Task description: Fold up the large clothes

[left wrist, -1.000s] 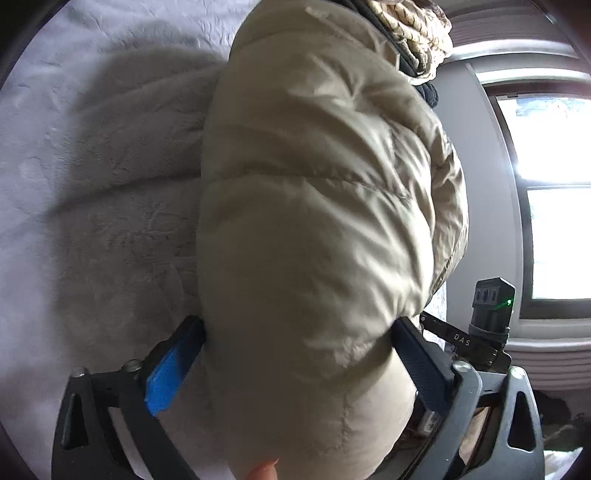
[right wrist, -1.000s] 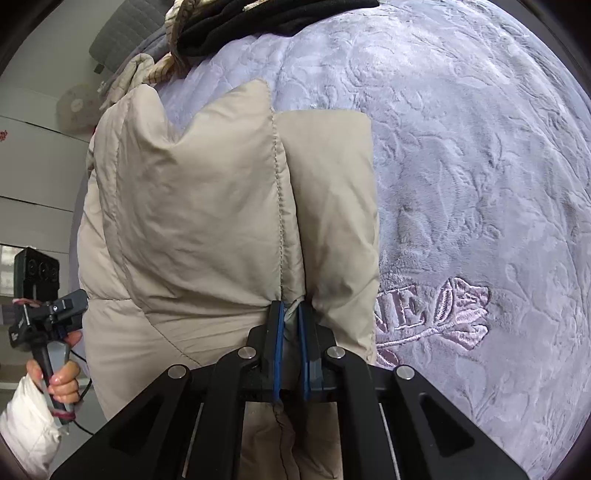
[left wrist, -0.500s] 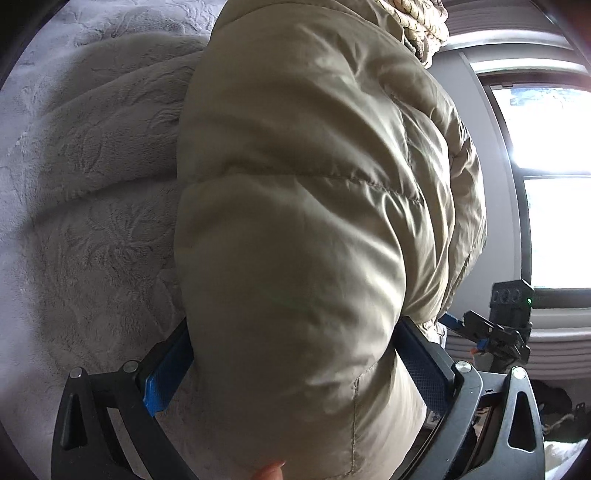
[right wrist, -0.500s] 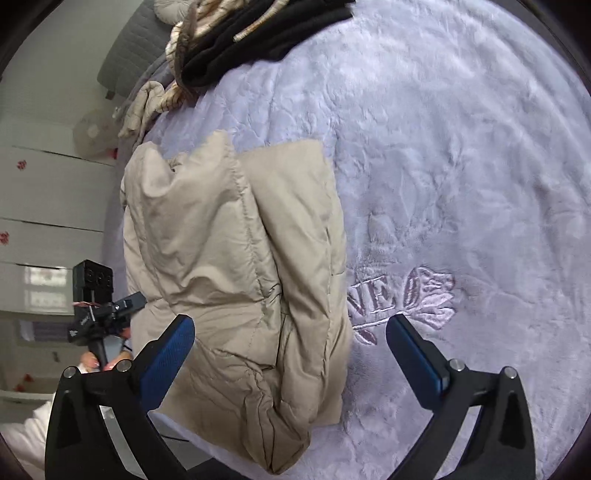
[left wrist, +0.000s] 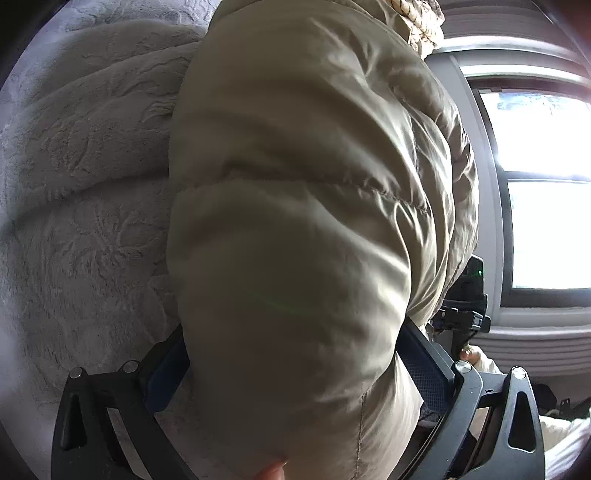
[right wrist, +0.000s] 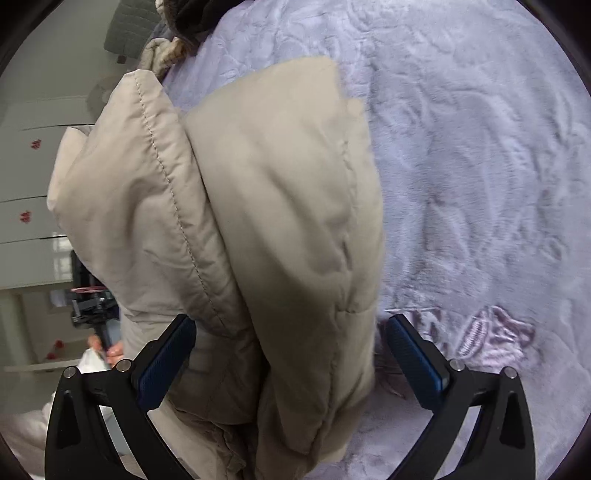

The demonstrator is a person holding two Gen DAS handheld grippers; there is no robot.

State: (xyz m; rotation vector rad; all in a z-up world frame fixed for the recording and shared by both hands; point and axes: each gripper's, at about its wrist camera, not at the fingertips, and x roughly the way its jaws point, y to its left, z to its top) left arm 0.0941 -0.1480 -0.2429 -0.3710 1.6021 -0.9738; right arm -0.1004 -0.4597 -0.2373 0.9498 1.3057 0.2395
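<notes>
A beige puffer jacket point(left wrist: 303, 229) lies folded on a lilac embossed blanket point(left wrist: 81, 177). In the left wrist view its bulk fills the space between the wide-open jaws of my left gripper point(left wrist: 291, 354), hiding the gap. In the right wrist view the jacket point(right wrist: 258, 221) sits between the spread blue pads of my right gripper point(right wrist: 291, 347), which is open and clamps nothing. The jacket's stitched edge faces left there.
The blanket point(right wrist: 480, 166) spreads to the right, with an embroidered rose point(right wrist: 495, 336). A pile of dark and knitted clothes point(right wrist: 177, 22) lies at the far end. A bright window point(left wrist: 546, 184) is at the right. White cabinets point(right wrist: 29, 192) stand left.
My right gripper let go of the jacket edge, opened wide, and has now moved in close over the jacket. My left gripper stayed open around the jacket, pressing slightly nearer.
</notes>
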